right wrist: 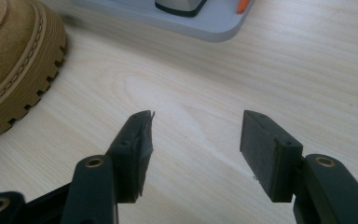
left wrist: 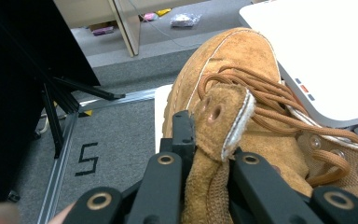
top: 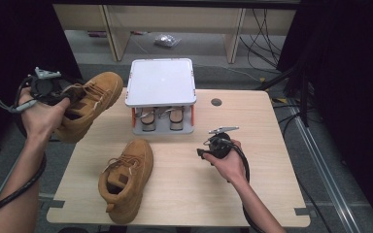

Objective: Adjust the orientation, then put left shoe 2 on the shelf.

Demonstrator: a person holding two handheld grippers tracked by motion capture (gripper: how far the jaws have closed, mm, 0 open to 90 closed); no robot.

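The left gripper [top: 53, 94] has a tan boot [top: 90, 102] up in the air, off the table's [top: 252, 141] left edge, toe pointing toward the white rack [top: 161, 82]. From the left gripper view, the jaws are clamped narrow on the boot's tongue [left wrist: 223, 121], which stands up between them, with the laces [left wrist: 265, 100] and toe stretching away just beyond the tips. The rack's white top [left wrist: 326, 51] sits close at that boot's toe side; whether the 2 touch is hard to say from here.

Over to the right gripper [top: 205, 151]: it hovers low over the bare wood right of centre, jaws spread wide, nothing between them. In the right gripper view its 2 pads [right wrist: 270, 149] frame plain tabletop.

The 2nd boot [top: 126, 179] lies flat on the table, front left, toe aimed at the rack, well apart from the held one. It sits off to the left of the open gripper, near but not touching; its ridged sole [right wrist: 23, 88] shows just beyond the left jaw in the right gripper view. The rack's grey base [right wrist: 186, 23] lies ahead of those jaws, with 2 more shoes [top: 162, 119] tucked under its top.
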